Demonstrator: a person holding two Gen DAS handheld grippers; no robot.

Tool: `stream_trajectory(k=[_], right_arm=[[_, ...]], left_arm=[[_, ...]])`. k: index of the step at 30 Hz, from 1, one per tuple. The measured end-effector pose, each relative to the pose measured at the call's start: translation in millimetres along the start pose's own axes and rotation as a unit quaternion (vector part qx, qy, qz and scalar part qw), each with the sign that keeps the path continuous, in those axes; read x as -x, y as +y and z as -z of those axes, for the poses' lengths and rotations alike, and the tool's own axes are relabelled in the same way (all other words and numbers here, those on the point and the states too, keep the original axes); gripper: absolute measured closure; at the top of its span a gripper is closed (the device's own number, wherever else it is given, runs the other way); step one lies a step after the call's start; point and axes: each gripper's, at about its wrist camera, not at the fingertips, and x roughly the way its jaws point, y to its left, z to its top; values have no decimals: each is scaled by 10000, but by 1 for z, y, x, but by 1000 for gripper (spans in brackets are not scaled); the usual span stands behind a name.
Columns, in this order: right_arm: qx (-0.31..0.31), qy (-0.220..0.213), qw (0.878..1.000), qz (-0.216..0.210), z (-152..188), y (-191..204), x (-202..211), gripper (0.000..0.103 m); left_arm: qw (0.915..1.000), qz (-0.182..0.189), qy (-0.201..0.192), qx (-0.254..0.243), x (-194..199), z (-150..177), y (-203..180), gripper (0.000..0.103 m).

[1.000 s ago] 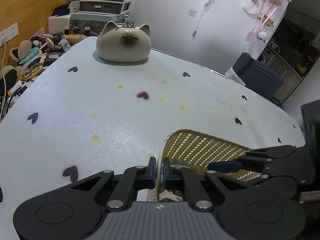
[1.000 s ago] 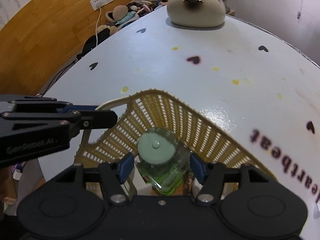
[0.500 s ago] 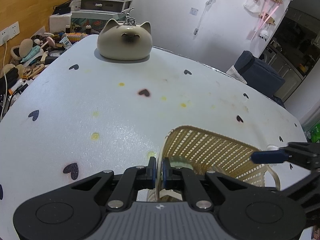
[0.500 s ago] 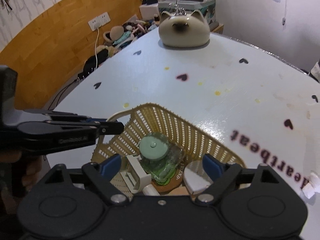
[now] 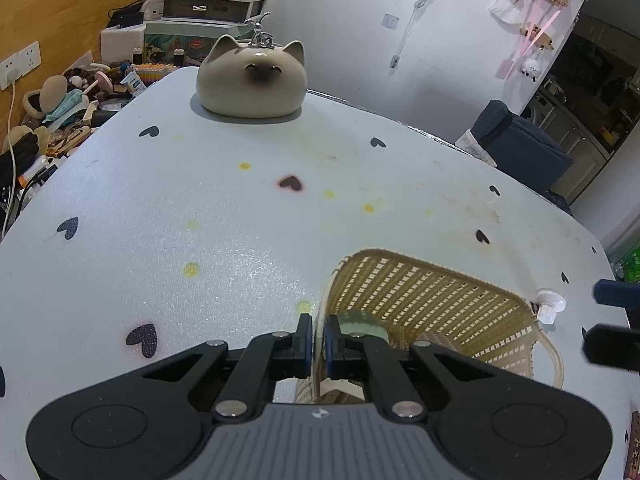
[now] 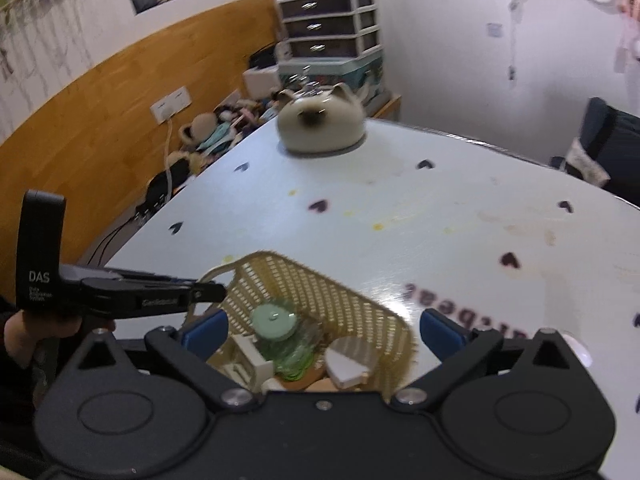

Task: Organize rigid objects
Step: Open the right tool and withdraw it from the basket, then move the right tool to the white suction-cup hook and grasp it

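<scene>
White tabletop with heart print. My left tool stays clamped on the basket rim to steady it. Right tool, jaws just opened wide, empty above the green jar now in the basket.

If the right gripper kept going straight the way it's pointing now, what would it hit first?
Probably the green jar lying in the basket: it sits between and below the open jaws of the right gripper. Depth is unclear, so the basket's far wall might come first.

Right gripper jaws just opened wide, above basket, green-lidded jar inside
</scene>
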Motion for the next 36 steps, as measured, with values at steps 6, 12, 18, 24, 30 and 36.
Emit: stream_trajectory(k=[6, 12, 18, 24, 30, 36], right_arm=[[-381, -253, 9984, 319, 9, -22, 15, 0], [-920, -456, 9918, 766, 25, -50, 24, 0], [-1303, -464, 9799, 1436, 47, -79, 20, 0], [-1955, -453, 9604, 1932, 69, -112, 6, 0], [-2312, -452, 9468, 2191, 77, -140, -12, 1], [-2416, -414, 9406, 2348, 71, -165, -32, 19]], left_arm=[[10000, -22, -20, -34, 1, -1, -1, 97], [10000, -38, -40, -51, 3, -1, -2, 97], [9999, -56, -45, -72, 3, -2, -3, 97], [9999, -61, -44, -80, 3, -2, -3, 97], [10000, -47, -39, -70, 2, -2, -3, 97], [10000, -43, -32, -69, 2, -3, -2, 97]])
